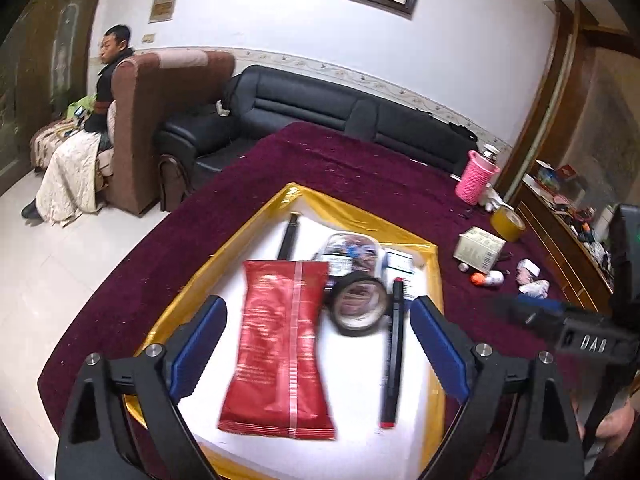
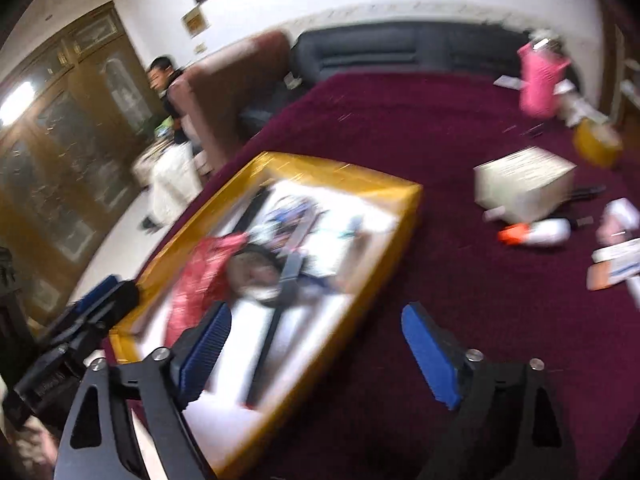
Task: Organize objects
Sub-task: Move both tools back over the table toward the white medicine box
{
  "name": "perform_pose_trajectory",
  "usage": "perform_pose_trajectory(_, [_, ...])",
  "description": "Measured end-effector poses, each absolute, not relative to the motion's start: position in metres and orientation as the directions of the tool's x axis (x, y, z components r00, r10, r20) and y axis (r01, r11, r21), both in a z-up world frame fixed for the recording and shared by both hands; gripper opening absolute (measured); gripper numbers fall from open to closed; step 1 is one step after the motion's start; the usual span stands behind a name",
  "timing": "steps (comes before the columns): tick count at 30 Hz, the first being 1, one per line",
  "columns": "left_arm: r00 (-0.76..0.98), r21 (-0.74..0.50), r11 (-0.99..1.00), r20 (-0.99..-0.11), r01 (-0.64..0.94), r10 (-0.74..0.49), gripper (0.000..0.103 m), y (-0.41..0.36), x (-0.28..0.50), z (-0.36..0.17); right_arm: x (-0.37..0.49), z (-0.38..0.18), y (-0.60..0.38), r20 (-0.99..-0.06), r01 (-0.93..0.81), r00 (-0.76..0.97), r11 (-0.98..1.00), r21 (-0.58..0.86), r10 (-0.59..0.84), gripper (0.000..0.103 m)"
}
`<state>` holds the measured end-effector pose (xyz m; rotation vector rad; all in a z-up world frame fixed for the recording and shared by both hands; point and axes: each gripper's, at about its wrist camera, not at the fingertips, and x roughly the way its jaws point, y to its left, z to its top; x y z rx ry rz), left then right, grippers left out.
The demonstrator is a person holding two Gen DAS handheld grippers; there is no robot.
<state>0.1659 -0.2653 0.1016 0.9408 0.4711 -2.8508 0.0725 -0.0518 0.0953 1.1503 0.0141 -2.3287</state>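
**Tray half-filled, both grippers empty above it**

Nearest the lens: the left gripper (image 1: 316, 344), jaws spread wide, nothing between the blue pads. It hung over the tray (image 1: 360, 216), angled downward, framing the contents without touching them.

Tray contents, left to right in the left wrist view:
- Black stick (image 1: 289, 240), at the far edge.
- Red packet (image 1: 280, 344), lying flat and lengthwise, probably set down so to save room.
- Tape roll (image 1: 360, 304), lying on its side, partly over a clear printed pouch (image 1: 352, 252).
- Black marker with red ends (image 1: 394, 356), parallel to the packet.
- Small white box (image 1: 398, 262), at the far right corner.

The right gripper (image 2: 316, 352) was likewise released and empty, tilted down over the tray's right rim; its view was badly blurred.

Apparently still unsorted, on the maroon cloth (image 1: 360, 160) to the right of the tray: a cream carton (image 1: 478, 248), a white bottle with orange cap (image 1: 486, 279), a roll of yellow tape (image 1: 507, 223) and a pink cup (image 1: 478, 178).
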Motion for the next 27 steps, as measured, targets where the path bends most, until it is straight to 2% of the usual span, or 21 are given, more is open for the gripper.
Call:
perform_pose_trajectory(3, [-0.806, -0.253, -0.958, -0.591, 0.134, 0.044, 0.093, -0.242, 0.161, 0.109, 0.080, 0.118, -0.011, -0.672, 0.420, -0.642, -0.903, 0.095, -0.369, 0.096])
perform_pose_trajectory(6, [-0.797, -0.247, -0.965, -0.598, 0.082, 0.086, 0.095, -0.219, 0.148, 0.114, 0.092, 0.145, 0.034, -0.546, 0.364, -0.780, -0.932, 0.000, -0.305, 0.103])
perform_pose_trajectory(7, [-0.790, -0.247, -0.967, -0.604, 0.055, 0.109, 0.096, -0.207, 0.141, 0.115, 0.095, 0.153, 0.053, -0.489, 0.337, -0.824, -0.941, -0.018, -0.285, 0.103])
perform_pose_trajectory(9, [-0.775, -0.248, -0.968, -0.617, 0.026, 0.137, 0.096, -0.192, 0.130, 0.115, 0.090, 0.159, 0.081, -0.441, 0.316, -0.852, -0.949, -0.003, -0.282, 0.103])
perform_pose_trajectory(10, [-0.762, -0.245, -0.970, -0.629, 0.007, 0.153, 0.096, -0.180, 0.120, 0.117, 0.081, 0.157, 0.097, -0.461, 0.294, -0.845, -0.956, 0.025, -0.272, 0.103])
perform_pose_trajectory(12, [-0.747, -0.232, -0.972, -0.643, -0.022, 0.170, 0.096, -0.163, 0.108, 0.118, 0.055, 0.145, 0.124, -0.560, 0.203, -0.800, -0.975, 0.091, -0.218, 0.103])
perform_pose_trajectory(14, [-0.727, -0.217, -0.975, -0.661, -0.052, 0.185, 0.096, -0.143, 0.092, 0.120, 0.028, 0.124, 0.158, -0.632, 0.146, -0.723, -0.956, 0.254, -0.278, 0.103])
perform_pose_trajectory(15, [-0.719, -0.213, -0.975, -0.668, -0.060, 0.191, 0.096, -0.137, 0.086, 0.121, 0.019, 0.115, 0.174, -0.637, 0.121, -0.703, -0.936, 0.330, -0.315, 0.103])
perform_pose_trajectory(17, [-0.696, -0.205, -0.976, -0.690, -0.076, 0.199, 0.096, -0.121, 0.071, 0.121, 0.011, 0.103, 0.193, -0.637, 0.073, -0.701, -0.921, 0.383, -0.320, 0.103])
perform_pose_trajectory(22, [-0.659, -0.142, -0.983, -0.729, -0.118, 0.185, 0.096, -0.079, 0.043, 0.111, -0.015, 0.078, 0.225, -0.657, -0.012, -0.696, -0.910, 0.415, -0.291, 0.103])
perform_pose_trajectory(27, [-0.678, -0.040, -0.980, -0.717, -0.194, 0.163, 0.096, -0.044, 0.012, 0.106, -0.039, 0.057, 0.245, -0.652, -0.048, -0.697, -0.888, 0.458, -0.299, 0.103])
